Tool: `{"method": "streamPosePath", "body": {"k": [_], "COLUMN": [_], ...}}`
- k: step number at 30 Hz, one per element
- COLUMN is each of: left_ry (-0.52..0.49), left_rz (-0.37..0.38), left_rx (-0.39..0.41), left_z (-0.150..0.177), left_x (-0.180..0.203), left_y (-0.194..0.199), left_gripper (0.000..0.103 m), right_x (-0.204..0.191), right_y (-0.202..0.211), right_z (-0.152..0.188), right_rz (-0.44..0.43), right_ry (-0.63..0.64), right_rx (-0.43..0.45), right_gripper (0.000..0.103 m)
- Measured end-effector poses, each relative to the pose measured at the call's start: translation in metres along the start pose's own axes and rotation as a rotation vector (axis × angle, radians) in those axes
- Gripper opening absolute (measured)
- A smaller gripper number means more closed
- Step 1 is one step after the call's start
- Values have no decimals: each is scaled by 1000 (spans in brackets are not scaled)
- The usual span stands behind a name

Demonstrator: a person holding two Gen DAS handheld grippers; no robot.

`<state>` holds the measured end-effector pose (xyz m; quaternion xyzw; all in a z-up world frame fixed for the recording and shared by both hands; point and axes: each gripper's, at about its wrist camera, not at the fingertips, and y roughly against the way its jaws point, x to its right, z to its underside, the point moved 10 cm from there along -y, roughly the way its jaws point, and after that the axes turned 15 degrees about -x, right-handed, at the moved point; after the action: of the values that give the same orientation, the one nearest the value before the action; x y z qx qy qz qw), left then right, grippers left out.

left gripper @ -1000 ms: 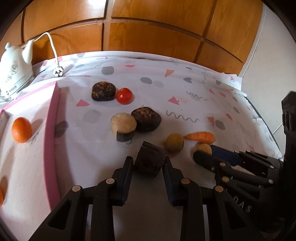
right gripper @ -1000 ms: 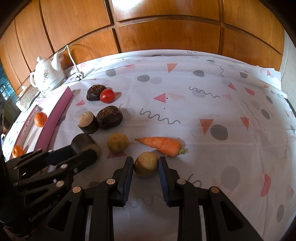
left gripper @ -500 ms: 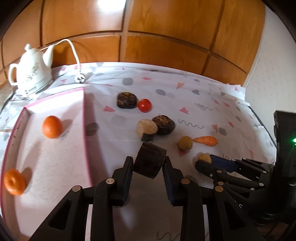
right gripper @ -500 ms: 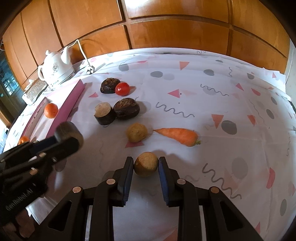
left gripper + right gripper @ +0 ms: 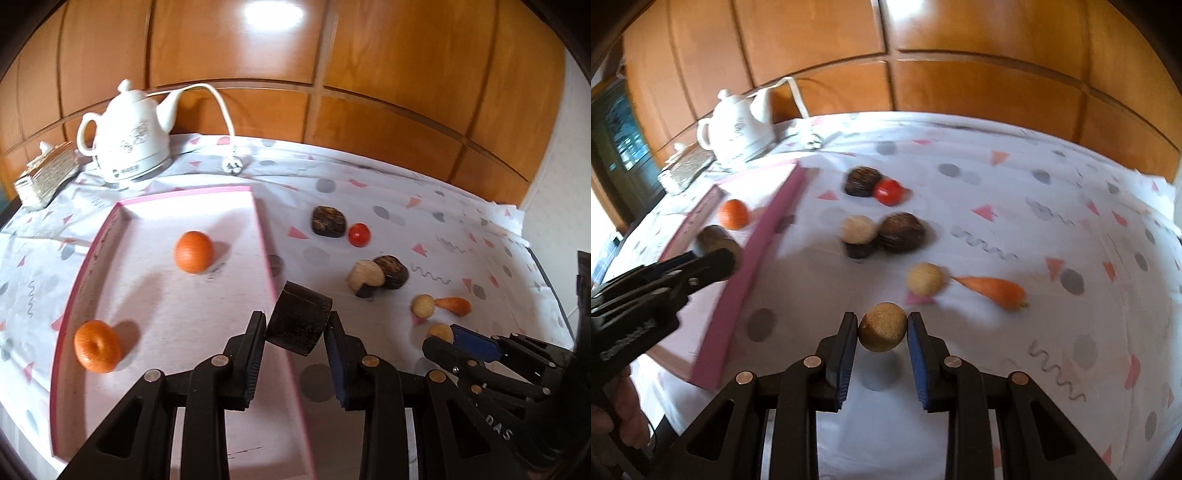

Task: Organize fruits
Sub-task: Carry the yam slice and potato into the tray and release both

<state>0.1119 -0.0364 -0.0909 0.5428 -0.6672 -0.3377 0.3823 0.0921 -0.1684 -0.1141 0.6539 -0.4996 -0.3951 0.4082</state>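
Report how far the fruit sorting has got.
Done: two orange fruits lie in the pink-rimmed tray. In hand: left tongs hold a dark brown cylindrical piece over the tray's edge; right tongs hold a tan round fruit above the cloth. Left: the red tomato, carrot and other pieces.

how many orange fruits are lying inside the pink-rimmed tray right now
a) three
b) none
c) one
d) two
d: the left wrist view shows two orange fruits on the floor of the pink-rimmed tray, a round orange fruit farther back and a dimpled orange fruit nearer the front.
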Motion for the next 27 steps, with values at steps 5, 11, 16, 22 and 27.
{"method": "streamPosePath", "body": {"k": [5, 11, 16, 22, 27], "left_ry": [52, 119, 190, 238, 259], "left_rz": [-24, -58, -87, -125, -145], "left_rx": [1, 4, 4, 6, 7], "left_z": [1, -1, -2, -3, -5], "left_x": [-25, -58, -91, -119, -131], "left_y": [2, 3, 2, 1, 1], "left_gripper": [32, 32, 32, 32, 33], "right_x": [-38, -79, -108, -129, -141], "right_y": [7, 6, 5, -1, -10], "right_z": [-9, -19, -23, -30, -31], "right_rz": [-34, -88, -113, -147, -157], "right_ry": [110, 224, 295, 309, 291], "right_rx": [22, 14, 7, -4, -23], "right_gripper": [28, 28, 28, 28, 28]}}
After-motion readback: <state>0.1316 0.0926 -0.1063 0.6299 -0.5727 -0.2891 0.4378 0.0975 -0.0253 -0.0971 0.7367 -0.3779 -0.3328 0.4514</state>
